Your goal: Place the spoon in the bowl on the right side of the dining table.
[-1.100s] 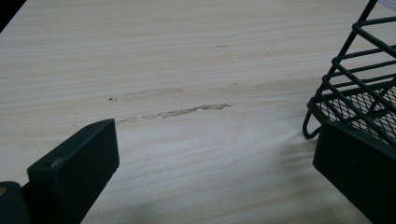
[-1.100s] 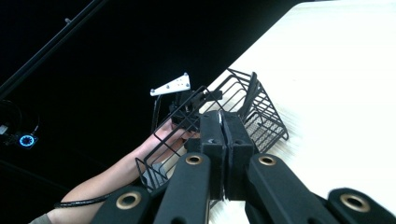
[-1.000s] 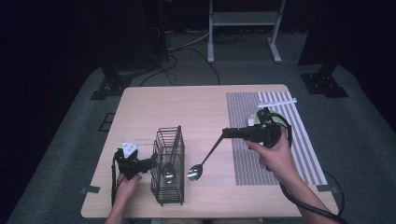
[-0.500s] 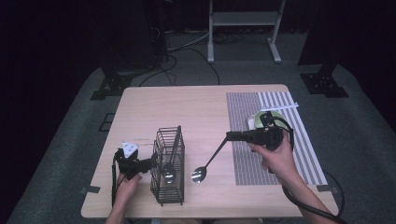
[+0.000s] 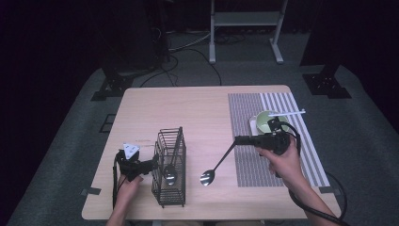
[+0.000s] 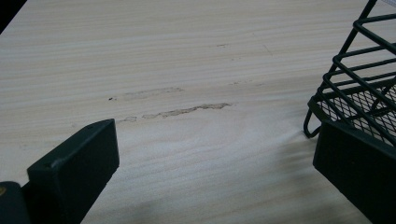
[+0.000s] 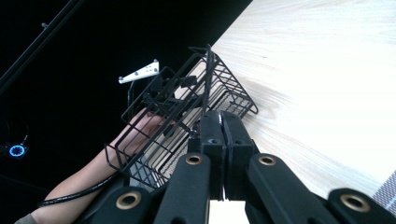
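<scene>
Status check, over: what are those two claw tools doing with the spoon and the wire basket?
Right gripper shut on spoon, bowl end low beside wire basket. Left gripper open, jaws at basket's side. One utensil already inside. Path looks clear.

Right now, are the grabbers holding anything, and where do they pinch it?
The right gripper pinches the spoon by the tip of its handle, bowl hanging low. The left gripper is open beside the wire basket, clamping nothing.

Black wire-mesh cutlery basket near left on pale wood-grain tabletop, grey-and-white striped placemat right, pale green bowl on it, shiny silver metal spoon between.
</scene>
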Available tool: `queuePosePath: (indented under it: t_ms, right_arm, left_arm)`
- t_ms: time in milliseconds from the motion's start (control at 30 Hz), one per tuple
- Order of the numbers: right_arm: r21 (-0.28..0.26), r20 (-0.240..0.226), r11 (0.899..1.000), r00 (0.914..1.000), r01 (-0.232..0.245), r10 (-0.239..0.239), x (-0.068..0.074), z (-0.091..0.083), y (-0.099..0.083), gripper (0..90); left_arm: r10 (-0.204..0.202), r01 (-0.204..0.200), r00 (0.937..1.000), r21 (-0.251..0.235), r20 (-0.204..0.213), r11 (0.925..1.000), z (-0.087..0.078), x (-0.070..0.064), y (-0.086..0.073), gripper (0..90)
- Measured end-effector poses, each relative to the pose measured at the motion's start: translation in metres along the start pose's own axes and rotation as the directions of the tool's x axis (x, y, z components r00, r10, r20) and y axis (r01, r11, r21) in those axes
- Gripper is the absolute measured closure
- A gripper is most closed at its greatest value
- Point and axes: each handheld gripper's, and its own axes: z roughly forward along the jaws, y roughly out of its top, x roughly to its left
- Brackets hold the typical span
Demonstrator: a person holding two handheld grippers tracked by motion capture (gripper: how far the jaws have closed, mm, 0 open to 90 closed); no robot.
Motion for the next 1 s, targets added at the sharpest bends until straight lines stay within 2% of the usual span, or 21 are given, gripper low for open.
queuePosePath:
  t_ms: [367,1000]
  right_arm:
    - [-0.006,0.02,1.0,0.9996,-0.02,0.02,-0.012,-0.006,-0.011,88.6]
    - [-0.025,0.055,0.999,0.9973,-0.047,0.048,-0.027,-0.022,-0.027,88.6]
  left_arm:
    - [-0.007,0.007,1.0,-0.006,0.002,1.0,-0.001,0.0,-0.001,0.0]
    - [0.008,-0.008,1.0,-0.004,-0.002,1.0,-0.001,-0.001,-0.001,0.0]
